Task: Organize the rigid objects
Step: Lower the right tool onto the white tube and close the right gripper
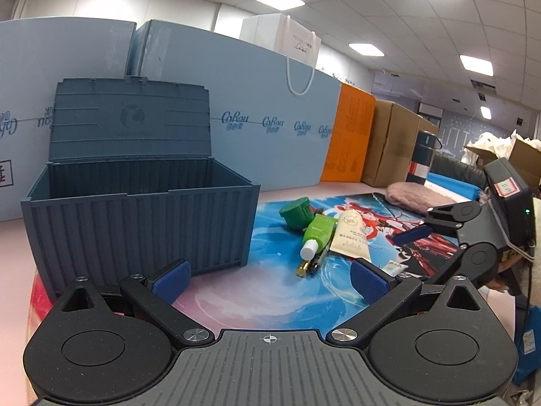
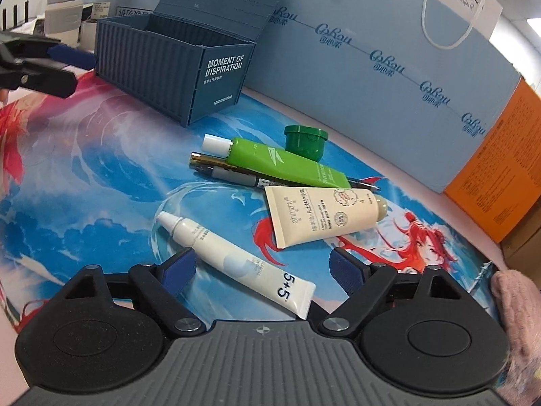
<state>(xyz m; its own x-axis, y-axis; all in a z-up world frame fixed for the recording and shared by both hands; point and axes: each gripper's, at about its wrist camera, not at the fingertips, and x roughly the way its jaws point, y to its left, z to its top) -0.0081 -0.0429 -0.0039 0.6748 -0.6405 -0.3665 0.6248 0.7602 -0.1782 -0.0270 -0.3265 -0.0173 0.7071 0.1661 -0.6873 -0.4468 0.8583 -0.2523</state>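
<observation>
1. Your right gripper point(image 2: 260, 270) stood spread around the white tube point(image 2: 236, 260), pads not yet pressing.
2. The tube lay slantwise between its fingers, cap ahead-left.
3. Your left gripper point(image 1: 268, 279) was spread, empty, farther off beside the box point(image 1: 135, 216).

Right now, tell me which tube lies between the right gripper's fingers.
The white tube marked 5+5, lying between the open right gripper. The cream tube and green tube lie farther off.
</observation>
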